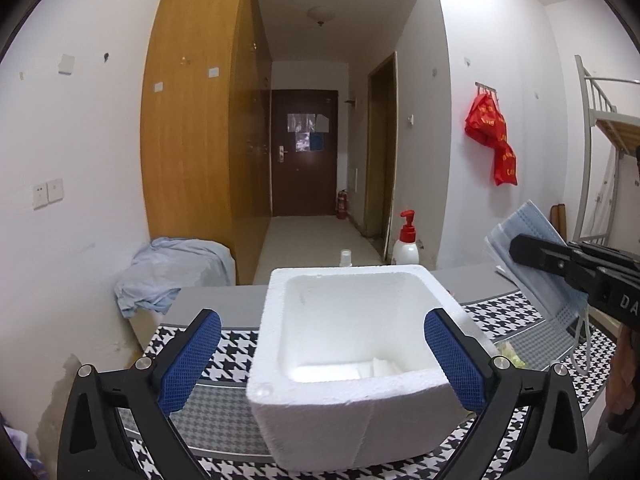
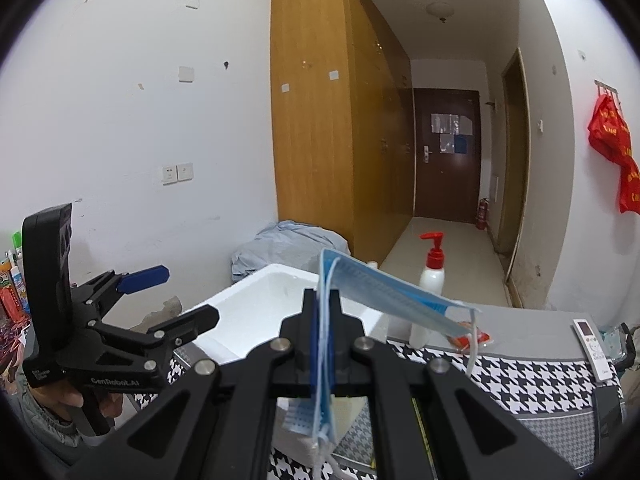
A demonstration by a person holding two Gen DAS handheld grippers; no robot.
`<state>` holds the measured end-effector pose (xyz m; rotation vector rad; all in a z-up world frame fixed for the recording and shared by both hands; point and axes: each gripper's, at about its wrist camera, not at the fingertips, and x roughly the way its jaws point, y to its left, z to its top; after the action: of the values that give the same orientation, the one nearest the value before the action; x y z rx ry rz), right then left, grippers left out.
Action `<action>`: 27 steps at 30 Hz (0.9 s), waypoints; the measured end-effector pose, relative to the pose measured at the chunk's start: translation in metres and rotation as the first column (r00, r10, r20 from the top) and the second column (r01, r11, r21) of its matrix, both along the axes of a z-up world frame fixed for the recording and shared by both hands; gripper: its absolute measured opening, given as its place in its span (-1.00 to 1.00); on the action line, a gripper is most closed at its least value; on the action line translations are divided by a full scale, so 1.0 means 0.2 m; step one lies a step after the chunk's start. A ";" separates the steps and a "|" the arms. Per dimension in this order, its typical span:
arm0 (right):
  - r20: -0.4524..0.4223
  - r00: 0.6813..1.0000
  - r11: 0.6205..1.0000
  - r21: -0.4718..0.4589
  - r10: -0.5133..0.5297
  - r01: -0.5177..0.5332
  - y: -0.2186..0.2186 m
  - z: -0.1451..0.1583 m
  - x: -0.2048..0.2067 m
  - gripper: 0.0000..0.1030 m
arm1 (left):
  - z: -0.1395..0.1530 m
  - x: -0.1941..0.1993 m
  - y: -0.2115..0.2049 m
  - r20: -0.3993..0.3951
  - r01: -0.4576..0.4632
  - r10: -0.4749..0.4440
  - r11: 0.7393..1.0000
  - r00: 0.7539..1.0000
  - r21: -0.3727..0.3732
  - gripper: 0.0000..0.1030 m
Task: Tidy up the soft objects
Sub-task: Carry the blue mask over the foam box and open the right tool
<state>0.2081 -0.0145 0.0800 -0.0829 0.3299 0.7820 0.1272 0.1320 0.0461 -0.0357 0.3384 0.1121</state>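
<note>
A white foam box [image 1: 360, 344] stands open on the houndstooth table cover [image 1: 224, 356]; white folded items lie at its bottom. My left gripper [image 1: 322, 354] is open, its blue-padded fingers on either side of the box. It shows in the right wrist view [image 2: 172, 300] at the left. My right gripper [image 2: 323, 300] is shut on a stack of blue face masks [image 2: 384, 292], held in the air to the right of the box [image 2: 256, 312]. The masks also show in the left wrist view [image 1: 536, 256], with ear loops hanging down.
A white pump bottle with a red top [image 1: 406, 240] and a small spray bottle [image 1: 346, 258] stand behind the box. A red packet [image 2: 472, 338] and a white remote [image 2: 594, 348] lie on the table. A blue cloth [image 1: 168, 272] lies at the left.
</note>
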 end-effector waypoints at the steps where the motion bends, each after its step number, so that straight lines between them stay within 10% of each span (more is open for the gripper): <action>1: -0.001 1.000 1.000 0.000 0.004 -0.004 0.01 0.00 0.00 -0.88 | 0.00 -0.01 0.01 -0.001 -0.003 0.003 1.000 1.000 0.000 0.98; 27: -0.016 0.994 0.993 -0.040 0.111 -0.112 0.35 0.01 0.00 -0.88 | -0.07 -0.17 0.24 -0.012 -0.100 0.100 0.994 0.995 -0.038 0.98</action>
<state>0.2080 0.0564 0.0822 -0.1357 0.3563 0.8871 0.0928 0.1797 0.0320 -0.0902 0.3493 0.2053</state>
